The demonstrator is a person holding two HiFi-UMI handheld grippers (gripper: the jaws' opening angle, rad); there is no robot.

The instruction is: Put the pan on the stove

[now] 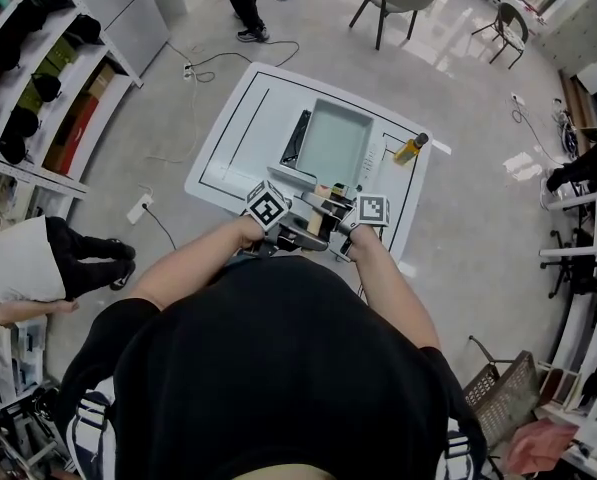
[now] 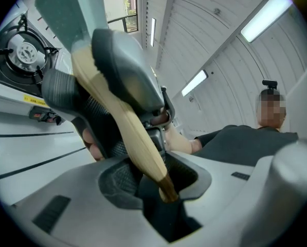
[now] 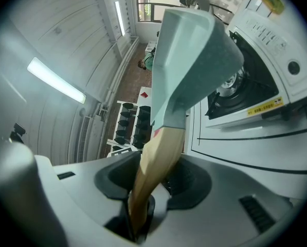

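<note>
The right hand-held gripper [image 3: 143, 192] had its jaws nearly together, clamped on the wooden handle [image 3: 158, 158] of the pan [image 3: 194, 50]. The handle ran straight up from between the pads to the grey-green pan body. The left hand-held gripper [image 2: 153, 181] was also almost closed. Its pads pinched the dark tip of the same handle, just behind the right one's grip, and the right one's dark jaws showed close in front of its camera. In the head view both marker cubes sat side by side, with the handle between them.

The pan was held out over the stove [image 3: 256, 81], covering most of its top in the head view. Whether the pan's base touched the stove could not be told. One burner [image 2: 20, 51] lay uncovered to the left of the pan, and the stove's white button panel lay to the pan's right.

A yellow bottle [image 1: 410, 149] lay just right of the stove. The stove and bottle sat on a white surface [image 1: 228, 138] marked with black lines.

Beyond the stove stood a person [image 1: 243, 3] and a chair [image 1: 393, 3]. Well to the stove's left were shelves [image 1: 38, 78] and another person [image 1: 28, 263].
</note>
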